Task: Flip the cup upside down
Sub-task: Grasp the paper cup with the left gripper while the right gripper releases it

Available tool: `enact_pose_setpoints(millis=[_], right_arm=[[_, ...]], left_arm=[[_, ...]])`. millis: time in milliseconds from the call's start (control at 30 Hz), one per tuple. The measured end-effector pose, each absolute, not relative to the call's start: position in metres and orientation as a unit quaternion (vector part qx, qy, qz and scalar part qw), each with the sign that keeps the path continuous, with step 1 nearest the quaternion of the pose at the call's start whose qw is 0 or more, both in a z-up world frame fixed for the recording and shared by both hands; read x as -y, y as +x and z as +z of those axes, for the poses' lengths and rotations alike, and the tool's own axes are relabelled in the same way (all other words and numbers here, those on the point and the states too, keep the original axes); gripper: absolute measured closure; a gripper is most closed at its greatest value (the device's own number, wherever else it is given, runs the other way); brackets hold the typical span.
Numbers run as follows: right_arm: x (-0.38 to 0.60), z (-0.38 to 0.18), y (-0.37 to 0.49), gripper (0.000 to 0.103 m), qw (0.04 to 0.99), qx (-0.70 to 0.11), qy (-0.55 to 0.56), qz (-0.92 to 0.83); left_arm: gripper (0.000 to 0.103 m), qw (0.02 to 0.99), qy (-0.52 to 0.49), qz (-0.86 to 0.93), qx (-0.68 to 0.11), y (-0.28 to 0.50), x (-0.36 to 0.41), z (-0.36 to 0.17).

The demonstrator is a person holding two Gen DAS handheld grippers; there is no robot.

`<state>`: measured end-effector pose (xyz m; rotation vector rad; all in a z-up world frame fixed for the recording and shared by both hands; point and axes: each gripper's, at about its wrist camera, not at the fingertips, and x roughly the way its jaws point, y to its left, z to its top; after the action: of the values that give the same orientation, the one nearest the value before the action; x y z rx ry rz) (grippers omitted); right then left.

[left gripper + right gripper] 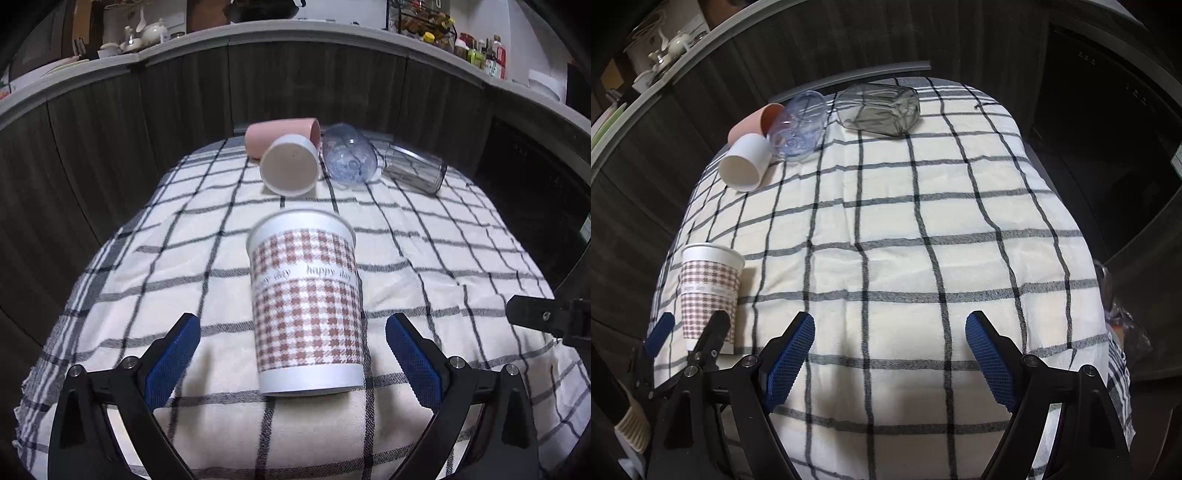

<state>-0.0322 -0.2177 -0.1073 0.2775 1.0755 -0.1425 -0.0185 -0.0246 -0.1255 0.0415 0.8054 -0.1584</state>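
Note:
A houndstooth paper cup (306,306) printed "happy day" stands on the checked cloth with its wide end on top; whether that end is the mouth is unclear. My left gripper (293,350) is open, one blue pad on each side of the cup's lower part, not touching it. The cup also shows at the left of the right wrist view (709,291), with the left gripper (689,332) around it. My right gripper (890,350) is open and empty over bare cloth.
At the far end of the checked cloth (443,280) lie four cups on their sides: a pink cup (280,133), a white paper cup (290,164), a clear bluish cup (349,155) and a grey glass (415,170). Dark cabinet fronts surround the table.

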Motion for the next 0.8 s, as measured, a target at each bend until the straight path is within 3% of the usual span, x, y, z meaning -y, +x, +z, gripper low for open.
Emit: enact_pose_setpoints(millis=[200, 267, 333, 633, 800], right_arm=[[0.222, -0.118, -0.033, 0.019, 0.841, -0.517, 0.145, -0.068], [0.224, -0.122, -0.033, 0.019, 0.837, -0.521, 0.152, -0.07], [0.226, -0.125, -0.034, 0.019, 0.834, -0.525, 0.157, -0.071], [0.225, -0.125, -0.033, 0.019, 0.833, -0.525, 0.158, -0.068], [0.225, -0.115, -0.031, 0.019, 0.828, -0.529, 0.172, -0.065]], left_arm=[[0.021, 0.912, 0.037, -0.072, -0.401, -0.016, 0.029, -0.135], [0.043, 0.908, 0.047, -0.075, -0.409, -0.014, 0.032, -0.139], [0.047, 0.904, 0.053, -0.079, -0.416, -0.014, 0.034, -0.142], [0.048, 0.908, 0.065, -0.091, -0.404, -0.017, 0.035, -0.129], [0.048, 0.865, 0.087, -0.122, -0.479, -0.003, 0.038, -0.112]])
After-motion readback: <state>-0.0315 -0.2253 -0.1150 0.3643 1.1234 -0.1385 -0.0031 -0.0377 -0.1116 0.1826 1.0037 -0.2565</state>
